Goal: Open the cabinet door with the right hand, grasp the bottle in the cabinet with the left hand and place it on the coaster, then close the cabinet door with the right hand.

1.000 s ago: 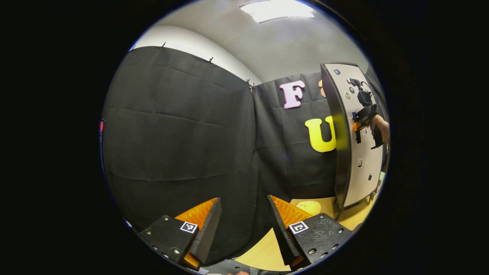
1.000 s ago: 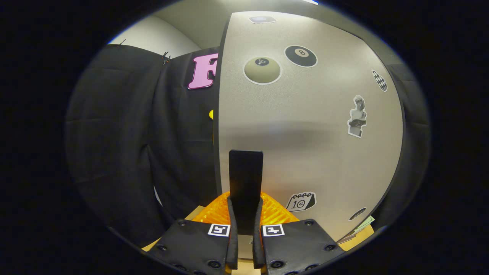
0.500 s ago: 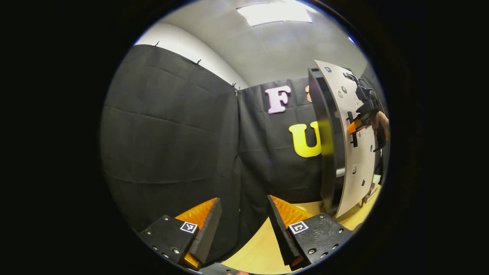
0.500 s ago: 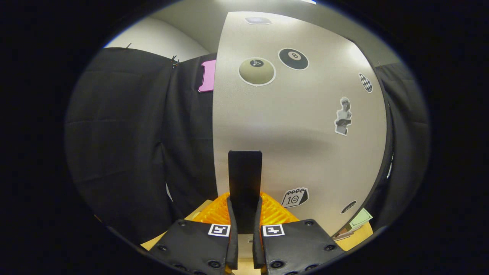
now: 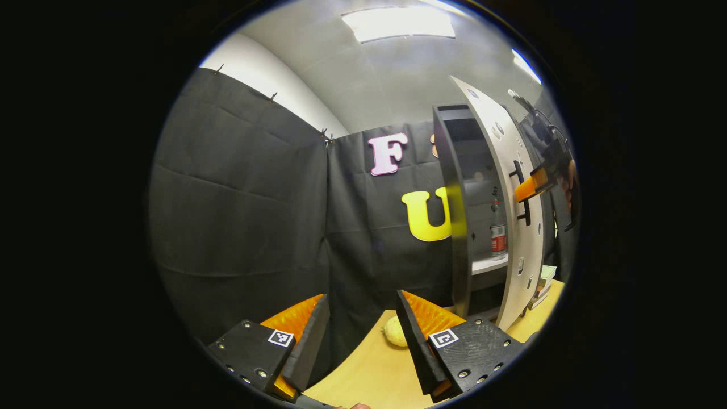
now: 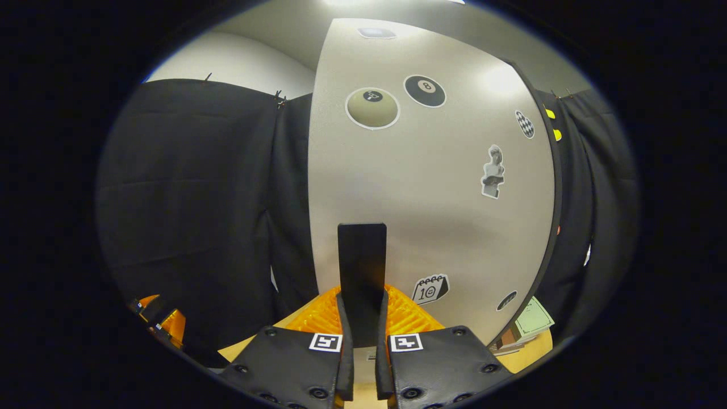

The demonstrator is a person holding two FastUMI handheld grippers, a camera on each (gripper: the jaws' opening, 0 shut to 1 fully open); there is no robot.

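In the right gripper view my right gripper (image 6: 362,309) is shut on the black vertical handle (image 6: 362,255) of the grey cabinet door (image 6: 431,199), which carries several stickers. The left gripper view has the cabinet (image 5: 454,216) at the right with its door (image 5: 508,187) swung partly out. The right gripper (image 5: 527,188) holds the handle (image 5: 519,193) there. Inside, a bottle (image 5: 498,237) with a red label stands upright on a white shelf (image 5: 488,264). My left gripper (image 5: 360,335) hangs open and holds nothing, low over the table, well left of the cabinet. A pale yellow round coaster (image 5: 392,331) lies just beyond its fingertips.
The wooden table (image 5: 363,375) runs under the cabinet. A stack of books (image 5: 542,279) lies at the cabinet's right foot, also the books (image 6: 528,325) under the door's edge. Black cloth walls stand behind and to the left. The left gripper (image 6: 156,321) is at the lower left.
The right gripper has pulled the door further out, so the cabinet's inside and the bottle have come into sight. The left gripper stays open; its view has swung towards the cabinet.
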